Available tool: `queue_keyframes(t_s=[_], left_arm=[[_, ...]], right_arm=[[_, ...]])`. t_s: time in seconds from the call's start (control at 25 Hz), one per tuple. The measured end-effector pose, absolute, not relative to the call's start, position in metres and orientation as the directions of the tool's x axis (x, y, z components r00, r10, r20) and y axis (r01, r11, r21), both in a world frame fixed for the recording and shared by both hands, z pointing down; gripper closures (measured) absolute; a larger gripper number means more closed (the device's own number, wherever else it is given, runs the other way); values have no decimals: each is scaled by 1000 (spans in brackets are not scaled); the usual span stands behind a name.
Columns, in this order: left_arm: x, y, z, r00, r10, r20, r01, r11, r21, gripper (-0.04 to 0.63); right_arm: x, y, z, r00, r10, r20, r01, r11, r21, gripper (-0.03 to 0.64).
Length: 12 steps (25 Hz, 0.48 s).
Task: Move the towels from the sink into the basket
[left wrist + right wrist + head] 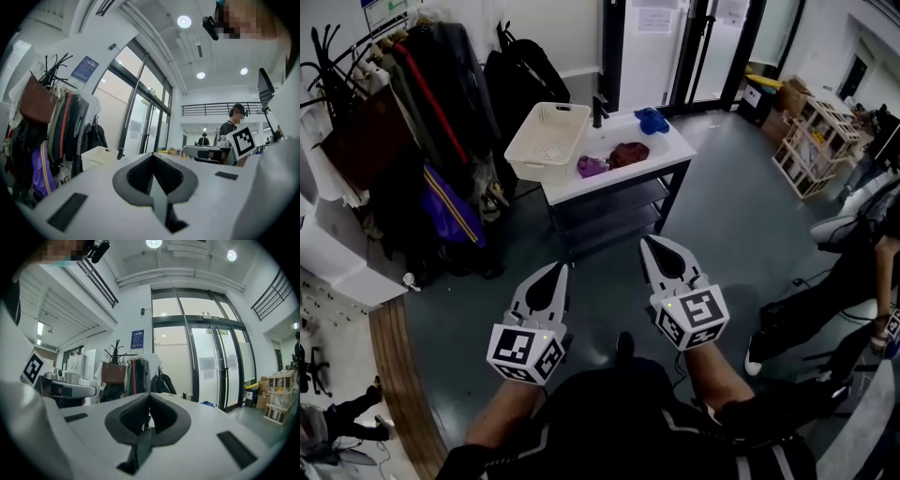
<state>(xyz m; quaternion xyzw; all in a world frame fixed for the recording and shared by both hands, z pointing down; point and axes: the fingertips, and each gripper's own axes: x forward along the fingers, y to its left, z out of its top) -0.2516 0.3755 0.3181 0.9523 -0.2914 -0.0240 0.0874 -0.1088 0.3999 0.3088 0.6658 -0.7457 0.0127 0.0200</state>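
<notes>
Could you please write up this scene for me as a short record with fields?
Station: white sink unit, across the floor ahead of the person
Container: basket on the unit's left end, no towel seen inside
Towels: purple towel and dark red towel in the basin; blue towel at the far corner
Left: left gripper, fingers together, empty
Right: right gripper, fingers together, empty
Progress: no towel in the basket yet
</notes>
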Motion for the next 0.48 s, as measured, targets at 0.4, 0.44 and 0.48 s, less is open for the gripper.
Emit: queue_keyframes(t_s=[0.4, 0.44, 0.48], left_arm=[[-180, 316, 316, 811, -583, 56, -584, -798, 147, 592], [-174, 311, 316, 804, -592, 58, -594, -792, 145, 592], [-168, 306, 316, 798, -600, 61, -602, -786, 142, 592]], right_arm=[[-26, 349, 311, -124, -991, 48, -992, 122, -32, 614], [-18, 345, 312, -126, -991, 52, -992, 124, -33, 614], [-11, 342, 313, -129, -990, 55, -991, 128, -34, 614]])
